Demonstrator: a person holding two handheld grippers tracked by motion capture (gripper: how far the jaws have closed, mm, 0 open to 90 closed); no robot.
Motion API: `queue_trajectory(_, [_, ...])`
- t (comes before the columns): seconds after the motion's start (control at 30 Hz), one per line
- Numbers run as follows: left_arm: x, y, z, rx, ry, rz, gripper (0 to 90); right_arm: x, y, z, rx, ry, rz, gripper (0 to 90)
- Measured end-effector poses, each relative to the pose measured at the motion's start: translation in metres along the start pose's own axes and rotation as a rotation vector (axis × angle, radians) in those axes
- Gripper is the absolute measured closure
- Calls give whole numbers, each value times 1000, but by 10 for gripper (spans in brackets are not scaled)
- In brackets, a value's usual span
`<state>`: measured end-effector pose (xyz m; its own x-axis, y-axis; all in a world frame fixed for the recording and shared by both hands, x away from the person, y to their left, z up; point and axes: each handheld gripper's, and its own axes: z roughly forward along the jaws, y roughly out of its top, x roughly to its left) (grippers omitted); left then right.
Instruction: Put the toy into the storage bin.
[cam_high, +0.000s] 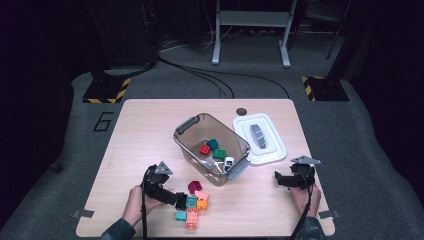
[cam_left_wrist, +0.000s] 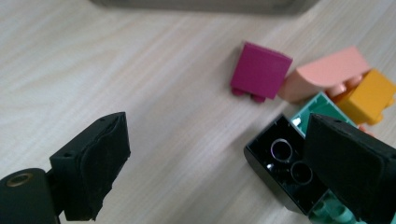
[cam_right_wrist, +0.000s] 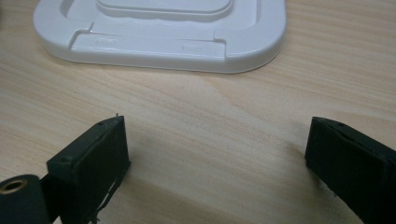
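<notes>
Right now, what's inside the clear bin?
Inside the clear bin, the high view shows a red block, a teal block, a green block and a white piece. Anything beneath them or against the near wall is hidden.

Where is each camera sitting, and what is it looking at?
High view: sits above the table, looking forward and down; both hands and tongs come in at the bottom.
Left gripper view: rides on the left tongs, looking past open black jaws at the black brick and magenta brick.
Right gripper view: rides on the right tongs, facing the white lid.
Shared: the high view has the lid and bricks too.
</notes>
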<state>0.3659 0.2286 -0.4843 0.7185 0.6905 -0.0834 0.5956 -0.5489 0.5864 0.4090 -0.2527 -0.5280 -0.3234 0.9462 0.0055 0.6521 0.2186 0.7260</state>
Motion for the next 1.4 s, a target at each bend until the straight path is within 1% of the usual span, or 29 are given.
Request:
queue_trajectory(0.03, [-1,-1,2,7,-5,1,76,0,0,0,0,0,0,53])
queue_trajectory(0.1, [-3,-3,4,23,12,11,78,0,0,0,0,0,0,53])
queue_trajectory(0.17, [-6,-4,6,35,-1,11,83,0,0,0,0,0,0,53])
queue_trajectory(0.2, [-7,-4,7,39,16,31,85,0,0,0,0,0,0,53])
queue_trajectory(0.23, [-7,-4,7,48,20,34,88,0,0,0,0,0,0,53])
queue_trajectory(0.3, [-6,-5,9,57,15,27,93,0,0,0,0,0,0,53])
queue_trajectory(0.33, [-5,-5,9,67,27,41,95,0,0,0,0,0,0,53])
queue_trajectory(0.4, [-3,-5,9,66,26,39,94,0,0,0,0,1,0,53])
queue_trajectory(0.43, [-2,-5,9,66,36,37,95,0,0,0,0,0,0,53])
queue_trajectory(0.47, [0,-4,8,66,47,41,98,0,0,0,0,0,0,53])
queue_trajectory(0.5, [3,-3,8,77,44,42,103,0,0,0,0,0,0,53])
queue_trajectory(0.53, [6,-3,7,79,52,42,103,0,0,0,0,0,0,53])
queue_trajectory(0.63, [16,-2,5,88,72,33,110,0,0,0,0,0,0,53])
queue_trajectory(0.67, [20,-2,4,88,78,22,113,0,0,0,0,0,0,53])
queue_trajectory(0.73, [25,-2,2,92,84,18,119,0,0,0,0,0,0,53])
queue_trajectory(0.77, [26,-2,1,84,78,1,122,0,0,0,0,0,0,53])
queue_trajectory(0.8, [27,-1,-1,82,76,11,128,0,0,0,0,0,0,53])
queue_trajectory(0.83, [26,0,-2,73,71,10,131,0,0,0,0,0,0,53])
queue_trajectory(0.87, [24,1,-3,67,69,14,134,0,0,0,0,0,0,53])
queue_trajectory(0.9, [23,3,-5,71,60,30,139,0,0,0,0,0,0,53])
queue_trajectory(0.97, [17,6,-4,71,42,44,142,0,0,0,0,0,0,53])
queue_trajectory(1.0, [14,8,-3,75,35,55,145,0,0,0,0,0,0,53])
queue_trajectory(1.03, [13,10,-2,86,15,64,146,0,0,0,0,0,0,53])
queue_trajectory(1.2, [5,15,10,118,-3,75,154,0,0,0,0,0,0,53])
queue_trajectory(1.23, [4,15,12,122,-5,73,166,0,0,0,0,0,0,53])
queue_trajectory(1.27, [3,15,13,131,-8,84,184,0,0,0,0,0,0,53])
queue_trajectory(1.3, [2,15,14,130,-8,83,212,0,0,0,0,0,0,53])
queue_trajectory(1.33, [2,16,14,138,-11,91,249,0,0,0,0,0,0,53])
queue_trajectory(1.4, [0,16,15,138,-12,102,315,0,0,0,0,0,0,53])
